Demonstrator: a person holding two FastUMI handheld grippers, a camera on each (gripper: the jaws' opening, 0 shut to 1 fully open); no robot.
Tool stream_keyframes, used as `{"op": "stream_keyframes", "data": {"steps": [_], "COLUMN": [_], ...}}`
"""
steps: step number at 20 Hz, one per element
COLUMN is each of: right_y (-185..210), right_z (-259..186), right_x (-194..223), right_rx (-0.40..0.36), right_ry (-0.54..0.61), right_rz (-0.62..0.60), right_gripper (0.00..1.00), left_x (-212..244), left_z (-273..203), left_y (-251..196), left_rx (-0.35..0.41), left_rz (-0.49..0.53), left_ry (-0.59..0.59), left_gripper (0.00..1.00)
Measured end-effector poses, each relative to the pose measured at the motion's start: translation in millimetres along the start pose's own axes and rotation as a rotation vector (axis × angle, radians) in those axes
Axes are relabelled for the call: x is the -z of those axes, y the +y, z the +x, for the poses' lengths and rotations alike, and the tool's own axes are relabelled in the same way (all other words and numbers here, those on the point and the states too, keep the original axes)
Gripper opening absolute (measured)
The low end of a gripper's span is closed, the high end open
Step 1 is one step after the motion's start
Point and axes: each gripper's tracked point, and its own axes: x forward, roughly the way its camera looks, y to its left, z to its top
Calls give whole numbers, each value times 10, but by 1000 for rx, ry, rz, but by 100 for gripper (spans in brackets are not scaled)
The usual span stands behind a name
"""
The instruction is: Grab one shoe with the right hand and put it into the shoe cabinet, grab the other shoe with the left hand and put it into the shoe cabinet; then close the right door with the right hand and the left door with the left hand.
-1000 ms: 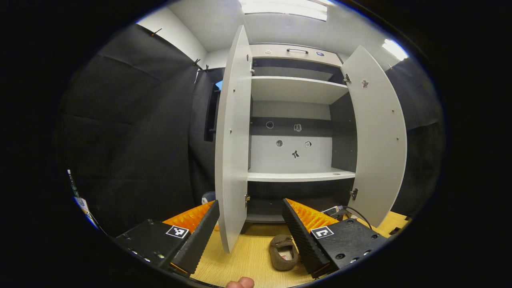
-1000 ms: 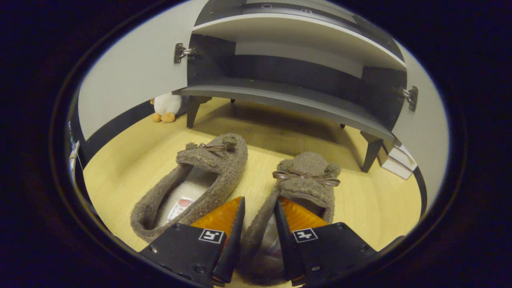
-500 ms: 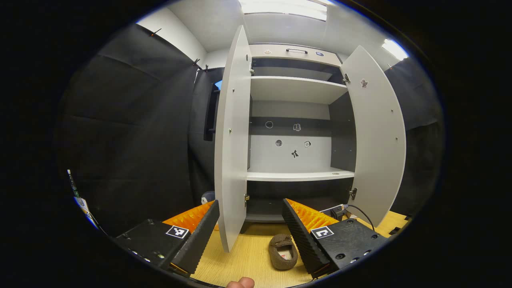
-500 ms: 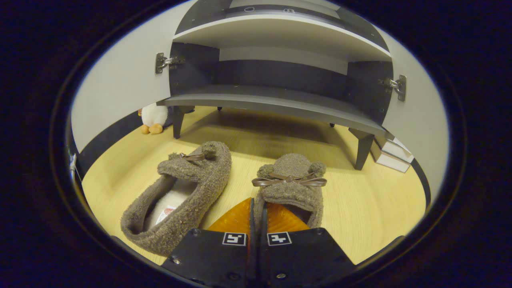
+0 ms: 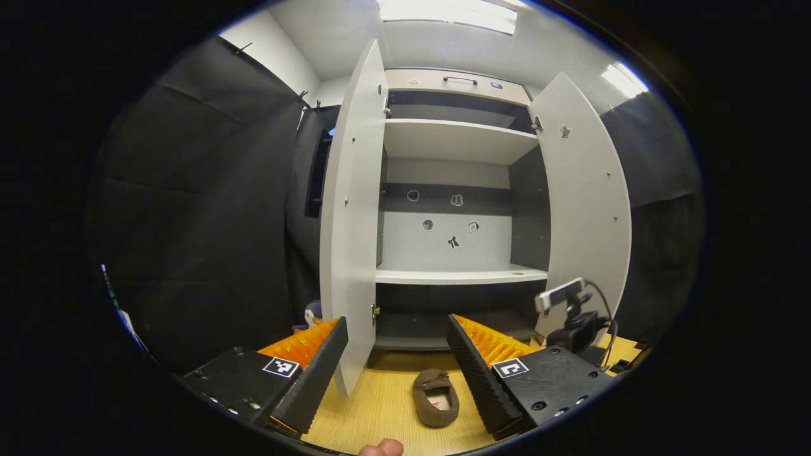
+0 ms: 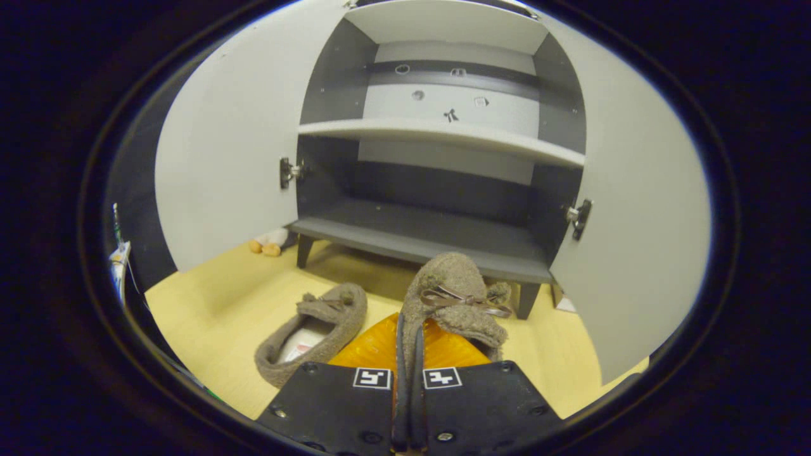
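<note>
- Lower left of the right gripper view: the other fuzzy brown slipper [image 6: 313, 332] lies on the wooden floor [image 6: 209, 304].
- Lower centre: the right hand-held gripper [image 6: 408, 354] pinches a fuzzy brown bow-trimmed slipper [image 6: 453, 294], lifted.
- Judged next: carry it onto the grey cabinet's bottom shelf [image 6: 431, 237].
- Left hand-held gripper [image 5: 398, 354] spread wide, empty.

A fuzzy brown shoe [image 6: 453, 297] with a ribbon bow hangs lifted, toe toward 12 o'clock, facing the open shoe cabinet [image 6: 431, 237]. Its twin [image 6: 317, 329] lies flat on the floor at 9 o'clock of it, pale lining showing. Both grey doors stand wide open.
</note>
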Motion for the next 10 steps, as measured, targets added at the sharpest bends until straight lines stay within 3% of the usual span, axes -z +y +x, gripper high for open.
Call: {"op": "stream_keyframes", "data": {"steps": [5,10], "right_y": [-161,-506], "right_z": [-301,29], "right_x": [-1099,-2276], "right_rx": [-10,11], "right_ry": [-138,-188], "right_rz": [7,-6], "right_gripper": [6,6], "left_x": [3,-21], "left_z": [0,-7], "left_y": [-145,-193], "left_rx": [41,49], "left_rz": [-3,-9], "left_ry": [-4,-13], "left_gripper": [95,95]}}
